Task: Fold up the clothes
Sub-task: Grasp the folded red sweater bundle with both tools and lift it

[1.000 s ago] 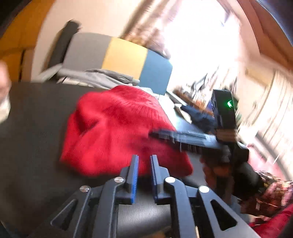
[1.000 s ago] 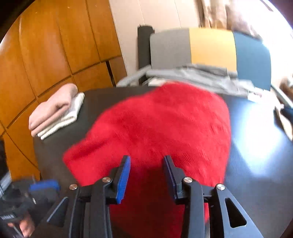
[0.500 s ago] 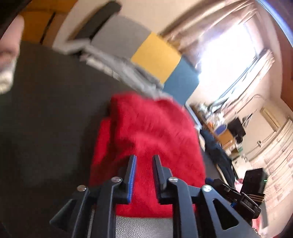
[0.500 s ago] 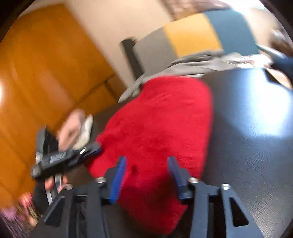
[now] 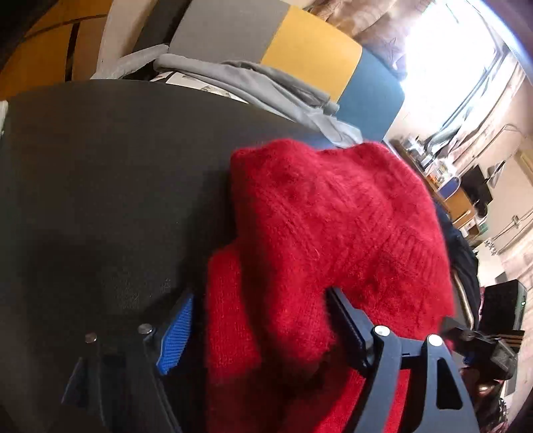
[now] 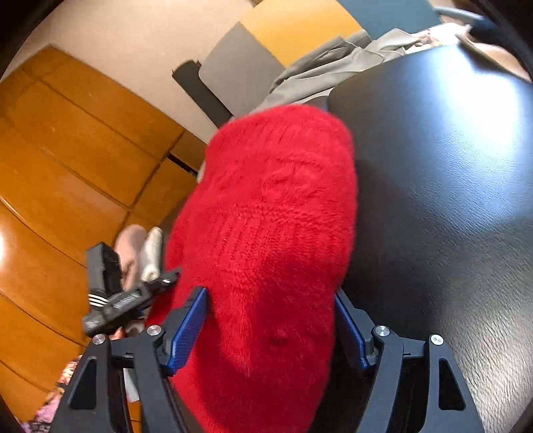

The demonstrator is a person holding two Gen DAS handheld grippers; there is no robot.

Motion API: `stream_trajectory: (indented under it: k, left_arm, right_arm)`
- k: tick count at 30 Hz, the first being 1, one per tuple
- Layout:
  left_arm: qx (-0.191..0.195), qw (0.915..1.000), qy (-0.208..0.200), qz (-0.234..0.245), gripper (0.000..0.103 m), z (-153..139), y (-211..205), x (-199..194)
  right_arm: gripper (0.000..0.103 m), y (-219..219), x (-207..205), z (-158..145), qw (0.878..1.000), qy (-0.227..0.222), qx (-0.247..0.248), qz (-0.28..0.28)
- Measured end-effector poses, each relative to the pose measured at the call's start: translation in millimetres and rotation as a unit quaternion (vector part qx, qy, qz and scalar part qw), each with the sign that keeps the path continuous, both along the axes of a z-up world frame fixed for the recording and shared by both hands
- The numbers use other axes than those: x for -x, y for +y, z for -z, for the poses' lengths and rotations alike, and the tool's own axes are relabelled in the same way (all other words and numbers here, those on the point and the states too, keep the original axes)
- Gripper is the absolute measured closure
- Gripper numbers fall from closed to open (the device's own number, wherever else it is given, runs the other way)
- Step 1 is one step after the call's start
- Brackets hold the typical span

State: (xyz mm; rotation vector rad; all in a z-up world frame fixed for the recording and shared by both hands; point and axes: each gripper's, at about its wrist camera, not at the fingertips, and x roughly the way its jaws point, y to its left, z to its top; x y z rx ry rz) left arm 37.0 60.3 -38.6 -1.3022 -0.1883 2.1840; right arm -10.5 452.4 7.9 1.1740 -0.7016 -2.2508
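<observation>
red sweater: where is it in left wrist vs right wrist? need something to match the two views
Left wrist: red sweater fills centre and lower right, its near edge between the left gripper fingers.
Right wrist: sweater runs centre to bottom, bulging between the right gripper fingers.
Shared landmark: the grey, yellow and blue chair back behind the black table.

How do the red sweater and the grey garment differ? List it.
1. The red sweater is fuzzy knit; the grey garment looks smooth.
2. The sweater lies on the black table, between both grippers' jaws; the grey garment lies past the table's far edge, by the chair, untouched.
Both are bunched, not flat.
</observation>
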Motion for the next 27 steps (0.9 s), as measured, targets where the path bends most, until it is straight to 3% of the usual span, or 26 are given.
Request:
stream_trajectory:
  k: [2,5,7,14,21,27]
  left_arm:
    - [0.015,0.9998,0.009,0.009,0.025,-2.6,3.0,-6.6]
    - [0.012,0.9999,0.002,0.007,0.026,-4.2,-1.3,-16.9]
    - [0.003,1.0000,-0.006,0.003,0.026,-4.7,-7.3,-28.9]
    - [-0.010,0.9986,-0.007,0.051,0.026,-12.7,-13.5,-91.7]
    - [-0.070,0.9945,-0.070,0.035,0.026,-7.0,-8.2,-46.1]
    - [-0.043,0.9952,-0.050,0.072,0.024,-4.3,12.5,-41.2]
  right_arm:
    - [0.043,-8.5,-0.5,-0.2,1.000,0.005,-0.024,-0.001]
    - [0.058,-4.3,-6.7,1.4,1.000,0.003,-0.004,-0.002]
    - [0.062,4.7,-17.0,4.6,1.000,-0.004,0.012,-0.009]
    - [0.063,36.1,-53.0,15.7,0.997,-0.028,0.065,-0.034]
    - [0.062,41.7,-57.3,20.9,0.994,-0.036,0.084,-0.053]
    - [0.062,41.3,-71.6,23.6,0.996,-0.008,0.061,-0.061]
